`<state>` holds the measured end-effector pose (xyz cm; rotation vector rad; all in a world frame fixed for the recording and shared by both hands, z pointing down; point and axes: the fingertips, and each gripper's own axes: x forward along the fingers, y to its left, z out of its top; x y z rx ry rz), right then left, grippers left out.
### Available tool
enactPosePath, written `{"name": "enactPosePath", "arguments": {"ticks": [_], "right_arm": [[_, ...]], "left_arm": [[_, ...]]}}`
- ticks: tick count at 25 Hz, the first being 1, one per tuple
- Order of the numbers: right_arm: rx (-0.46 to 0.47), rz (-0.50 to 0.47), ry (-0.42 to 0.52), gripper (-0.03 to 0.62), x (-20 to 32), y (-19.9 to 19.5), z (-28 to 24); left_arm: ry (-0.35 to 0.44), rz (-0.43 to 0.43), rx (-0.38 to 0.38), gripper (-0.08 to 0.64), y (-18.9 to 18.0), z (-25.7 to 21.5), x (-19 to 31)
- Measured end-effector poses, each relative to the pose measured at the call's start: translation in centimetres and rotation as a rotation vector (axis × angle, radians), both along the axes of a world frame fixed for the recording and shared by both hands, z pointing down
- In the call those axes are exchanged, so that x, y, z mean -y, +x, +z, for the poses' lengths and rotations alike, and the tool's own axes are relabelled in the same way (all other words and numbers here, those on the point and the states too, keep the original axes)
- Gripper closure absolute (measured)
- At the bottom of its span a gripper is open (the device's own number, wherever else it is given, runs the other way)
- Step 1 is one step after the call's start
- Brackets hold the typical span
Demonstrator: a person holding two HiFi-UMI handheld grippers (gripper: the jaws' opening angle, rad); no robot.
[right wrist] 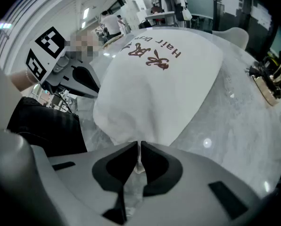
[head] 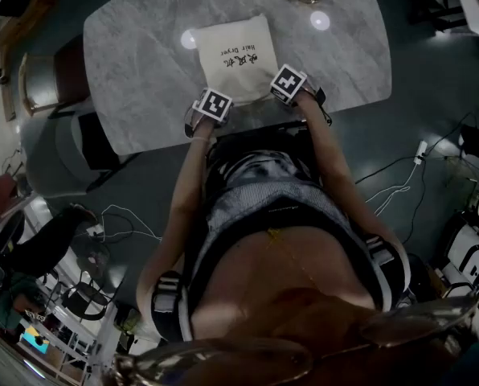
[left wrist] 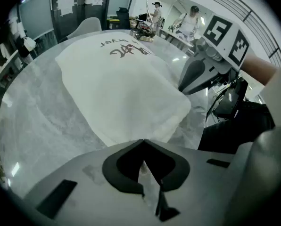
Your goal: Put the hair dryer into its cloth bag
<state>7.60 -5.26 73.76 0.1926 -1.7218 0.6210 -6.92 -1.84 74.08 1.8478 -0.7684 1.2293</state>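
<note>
Head view: the cloth bag (head: 231, 59) lies flat-side down on the marble table (head: 143, 47), close to its near edge, printed face up. The left gripper (head: 212, 103) and right gripper (head: 288, 84) sit at its two near corners. Left gripper view: the left gripper (left wrist: 141, 145) has its jaws pressed together on a fold of the white cloth bag (left wrist: 117, 84), which rises in a rounded mound. Right gripper view: the right gripper (right wrist: 139, 149) has its jaws all but closed, pinching the hem of the cloth bag (right wrist: 159, 84); brown lettering reads "Hair".
</note>
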Motion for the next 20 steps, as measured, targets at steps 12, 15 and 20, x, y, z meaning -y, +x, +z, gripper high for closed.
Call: {"name": "enactPosePath", "arguments": {"ticks": [12, 15, 20], "right_arm": [[-0.009, -0.112, -0.066, 0.514, -0.1, -0.4, 0.2], [0.000, -0.119, -0.066, 0.514, -0.2, -0.4, -0.1], [0.018, -0.129, -0.088, 0.514, 0.0, -0.4, -0.1]], "left_arm": [[-0.162, 0.004, -0.021, 0.551, -0.2, 0.5, -0.8], [-0.160, -0.003, -0.020, 0.551, -0.1, 0.1, -0.7], [-0.163, -0.006, -0.033, 0.551, 0.3, 0.0, -0.6]]}}
